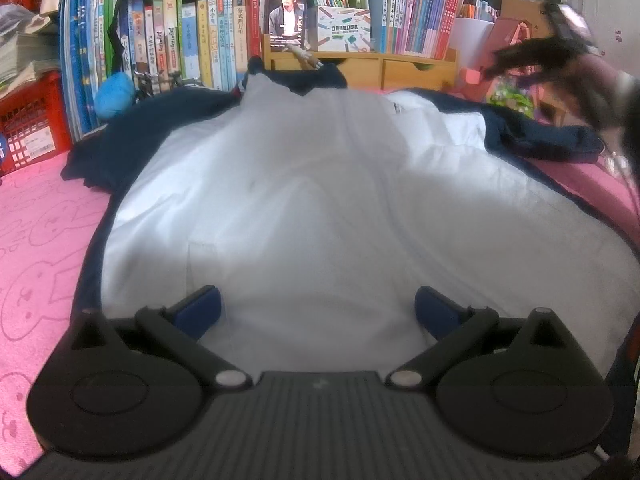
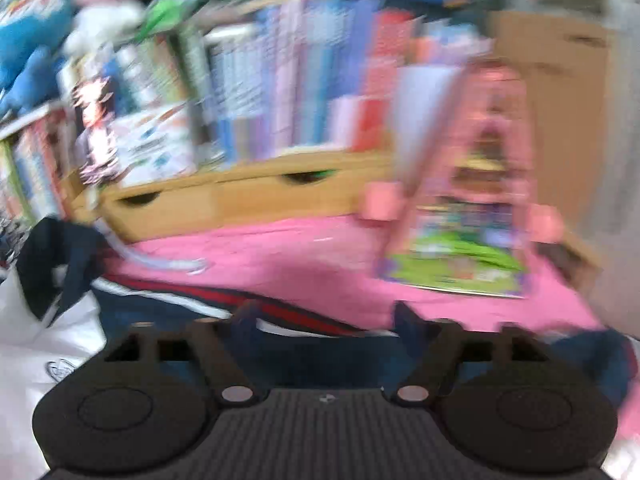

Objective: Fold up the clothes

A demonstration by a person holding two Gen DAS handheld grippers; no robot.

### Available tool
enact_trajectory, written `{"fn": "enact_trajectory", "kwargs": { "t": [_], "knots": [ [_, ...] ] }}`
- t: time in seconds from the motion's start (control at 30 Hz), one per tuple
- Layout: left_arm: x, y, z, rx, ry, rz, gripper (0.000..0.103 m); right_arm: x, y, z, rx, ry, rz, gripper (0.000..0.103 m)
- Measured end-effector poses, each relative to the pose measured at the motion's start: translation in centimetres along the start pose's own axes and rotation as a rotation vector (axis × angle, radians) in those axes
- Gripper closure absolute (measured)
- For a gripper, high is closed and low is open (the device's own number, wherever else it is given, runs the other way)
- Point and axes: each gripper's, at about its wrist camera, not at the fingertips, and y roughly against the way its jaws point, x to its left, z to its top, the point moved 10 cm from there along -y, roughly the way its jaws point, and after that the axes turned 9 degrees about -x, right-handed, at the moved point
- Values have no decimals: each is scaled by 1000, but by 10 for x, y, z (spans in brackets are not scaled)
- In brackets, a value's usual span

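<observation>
White and navy, the shirt [image 1: 304,184] lies spread on the pink bed [image 1: 44,220], our left fingers [image 1: 204,304] and right fingers [image 2: 412,320] spread wide, holding nothing; we think a sleeve [image 1: 536,136] fold may follow.

garment [image 1: 320,200] flat on mat [image 1: 40,240] | books [image 1: 168,40] behind | drawer unit [image 1: 380,68] behind ctr

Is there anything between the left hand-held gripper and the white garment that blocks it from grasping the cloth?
Nothing visible does. The left hand-held gripper is open right above the white garment, with only bare cloth between its fingers. The books and wooden drawers stand behind the garment, out of the way.
</observation>
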Motion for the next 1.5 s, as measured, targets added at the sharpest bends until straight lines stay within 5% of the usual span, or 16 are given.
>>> {"fn": "enact_trajectory", "kwargs": {
  "t": [0.27, 0.33, 0.4, 0.47, 0.5, 0.63, 0.8, 0.93, 1.1, 1.3, 1.5],
  "knots": [
    [1, 0, 0, -2, 4, -6, 0, 31, -73, -57, 212, 47, -22, 4],
    [2, 1, 0, -2, 5, -7, 0, 29, -74, -62, 170, 24, -13, 5],
    [2, 1, 0, -2, 4, -8, 0, 28, -73, -57, 127, 26, -10, 19],
    [3, 2, 0, -2, 5, -9, 0, 26, -73, -50, 78, 19, -34, 73],
    [3, 2, 1, -3, 6, -10, 0, 28, -77, -46, 62, 38, -50, 81],
    [4, 3, 1, -3, 7, -14, 0, 38, -105, -34, -3, 159, -113, 87],
    [5, 3, 2, -2, 7, -16, 0, 19, -132, -7, 66, -7, -107, 84],
    [7, 4, 3, -6, 16, -23, 0, 34, -76, 23, -47, 5, -2, 58],
    [5, 5, 4, -4, 13, -16, 0, 119, -20, 15, -48, 63, 246, 48],
    [6, 7, 6, -13, 37, -20, 0, 222, 52, -1, -36, 135, 553, 48],
    [9, 10, 8, -29, 80, -38, 0, 272, 57, -53, -8, 303, 584, 27]
  ]
}}
